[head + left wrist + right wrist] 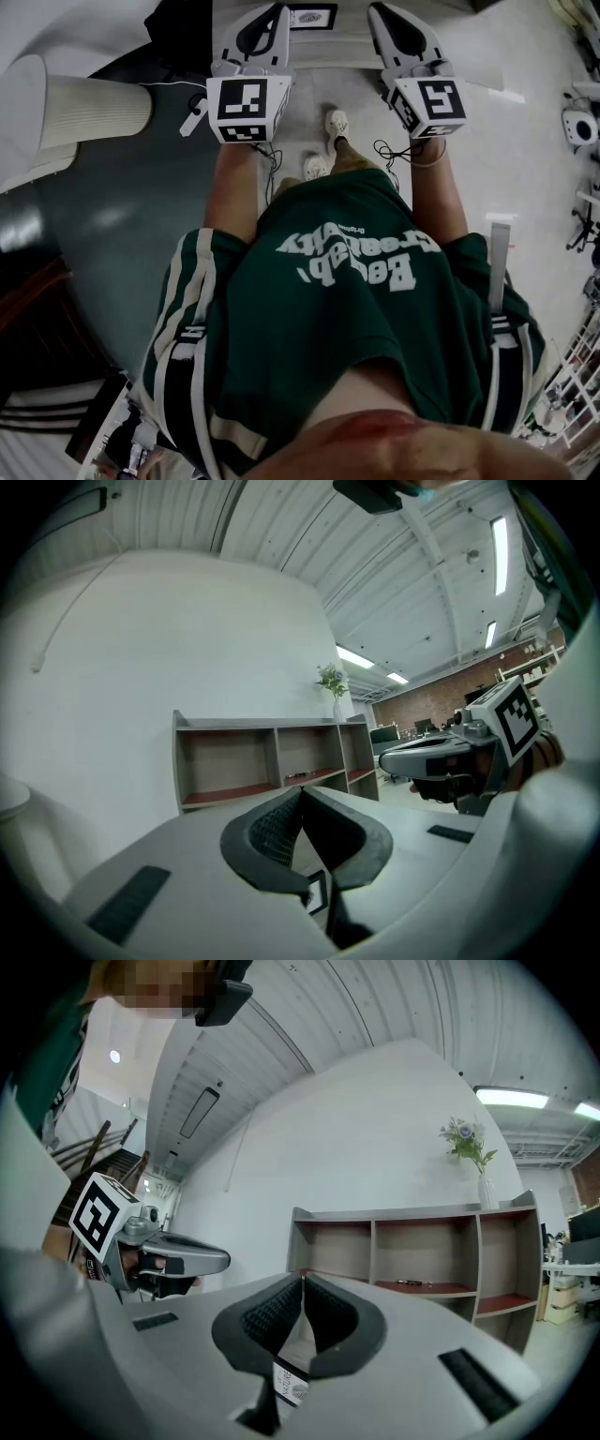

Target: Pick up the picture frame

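Observation:
The picture frame (312,16) is small and black-edged with a white mat, and it hangs between the tips of my two grippers at the top of the head view. My left gripper (279,13) points level ahead with its jaws shut. In the left gripper view a corner of the frame (317,892) shows just under the closed pads (277,834). My right gripper (375,11) is also level and shut. In the right gripper view the frame's printed white edge (291,1381) runs up between its pads (330,1316).
A low open shelf unit (412,1260) stands ahead against a white wall, with a vase of flowers (484,1190) on its top right end. The person's feet (336,123) stand on a pale floor. A white ribbed cylinder (89,111) is at the left.

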Available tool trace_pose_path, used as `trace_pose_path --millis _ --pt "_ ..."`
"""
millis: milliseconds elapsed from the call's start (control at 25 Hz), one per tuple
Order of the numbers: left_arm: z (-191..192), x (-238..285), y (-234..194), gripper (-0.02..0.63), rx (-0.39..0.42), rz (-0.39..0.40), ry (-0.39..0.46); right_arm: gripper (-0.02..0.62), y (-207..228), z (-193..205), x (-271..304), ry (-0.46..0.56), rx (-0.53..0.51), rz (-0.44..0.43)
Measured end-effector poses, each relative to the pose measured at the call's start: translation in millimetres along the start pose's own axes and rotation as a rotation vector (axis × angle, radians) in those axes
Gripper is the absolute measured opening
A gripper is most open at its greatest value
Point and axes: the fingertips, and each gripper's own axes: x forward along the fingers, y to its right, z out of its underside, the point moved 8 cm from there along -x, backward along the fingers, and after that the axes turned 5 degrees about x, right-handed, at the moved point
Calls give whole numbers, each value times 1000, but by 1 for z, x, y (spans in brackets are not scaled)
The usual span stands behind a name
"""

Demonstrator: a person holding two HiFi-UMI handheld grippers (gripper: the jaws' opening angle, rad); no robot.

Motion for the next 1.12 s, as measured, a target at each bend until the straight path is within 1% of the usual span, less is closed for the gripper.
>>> trace_pose_path --millis 120,200,440,680,840,1000,1120 --pt "2 12 -7 18 24 -19 -18 34 10 1 17 16 7 -28" --pt "3 29 -7 18 37 -30 -30 34 26 3 28 11 15 -42" --pt "7 75 -22 18 49 -62 -60 34 64 7 72 7 29 -95" --pt "9 122 -26 18 61 -82 -103 34 106 14 107 -4 47 -147" --pt "11 147 -25 18 84 -81 -126 34 127 19 124 -2 63 -176" --pt "21 162 -21 18 101 -74 -176 34 141 30 135 -12 81 -203" --pt "30 167 -21 18 127 -44 -218 34 146 35 141 -18 89 -221"
